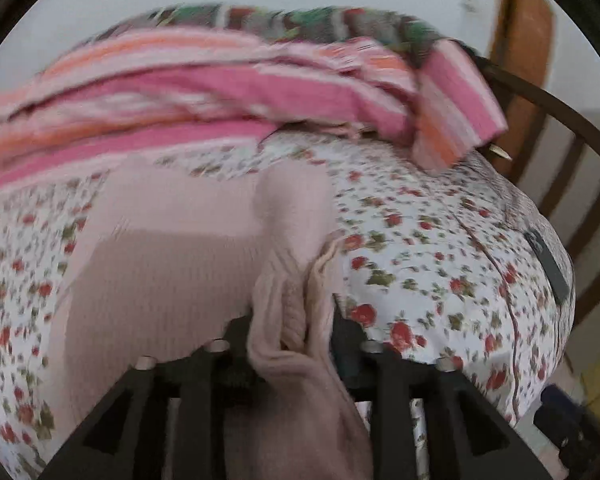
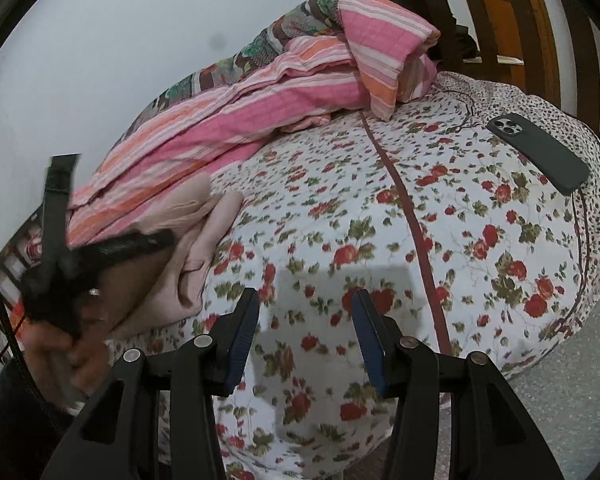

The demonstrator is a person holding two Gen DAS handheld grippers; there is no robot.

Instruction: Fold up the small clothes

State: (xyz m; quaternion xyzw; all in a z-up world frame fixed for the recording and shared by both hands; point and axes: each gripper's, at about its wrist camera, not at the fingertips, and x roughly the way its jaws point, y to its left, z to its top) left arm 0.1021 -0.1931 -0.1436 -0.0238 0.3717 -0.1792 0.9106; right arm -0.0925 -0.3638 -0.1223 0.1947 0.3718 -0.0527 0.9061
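Observation:
A pale pink knit garment lies spread on the floral bedsheet. One bunched end of it runs up between the fingers of my left gripper and drapes back over the gripper's body. The jaws stand apart and the cloth sits loosely in the gap. In the right wrist view the left gripper shows at the far left with its fingers spread, held by a person's hand, and the pink garment is heaped beside it. My right gripper hovers open over bare floral sheet with nothing between its fingers.
A pink and orange striped blanket is piled along the far side of the bed by the wall. A dark phone lies on the sheet at the right. Wooden slats rise behind the bed's right end.

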